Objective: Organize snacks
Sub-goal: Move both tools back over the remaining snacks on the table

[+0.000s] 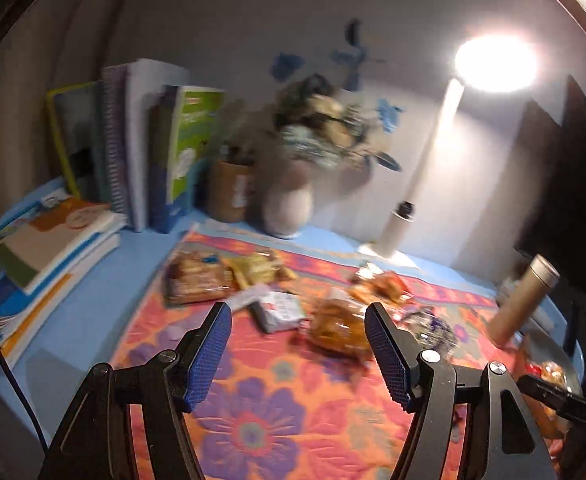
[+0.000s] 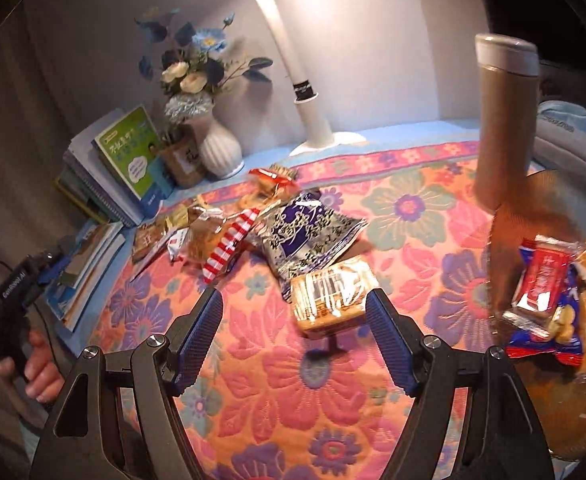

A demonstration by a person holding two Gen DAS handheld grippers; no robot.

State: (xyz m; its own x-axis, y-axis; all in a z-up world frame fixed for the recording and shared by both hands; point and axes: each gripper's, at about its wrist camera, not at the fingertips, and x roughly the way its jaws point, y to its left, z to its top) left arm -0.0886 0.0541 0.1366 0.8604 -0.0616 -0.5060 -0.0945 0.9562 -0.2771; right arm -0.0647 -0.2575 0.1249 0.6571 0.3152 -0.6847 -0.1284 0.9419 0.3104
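The right gripper (image 2: 293,336) hangs with jaws apart just short of the clear-wrapped biscuit pack (image 2: 330,298), which lies in front of the blue snack bag (image 2: 309,232). Best to straddle its short sides squarely, then close gently. The left gripper (image 1: 297,350) is spread too, empty.

Ahead of the right tool (image 2: 295,316), with its blue textured pads (image 2: 199,328), lies a clear-wrapped golden biscuit pack (image 2: 327,300); beyond it a navy and white printed bag (image 2: 309,236), left of that a red-and-white striped wrapper (image 2: 229,246). The cloth (image 2: 405,216) beneath is orange with pink, purple and teal flowers. To the tool's right sits a red and blue packet (image 2: 541,304); far ahead, a white ribbed vase (image 2: 219,150) with blue and cream flowers (image 2: 197,60)
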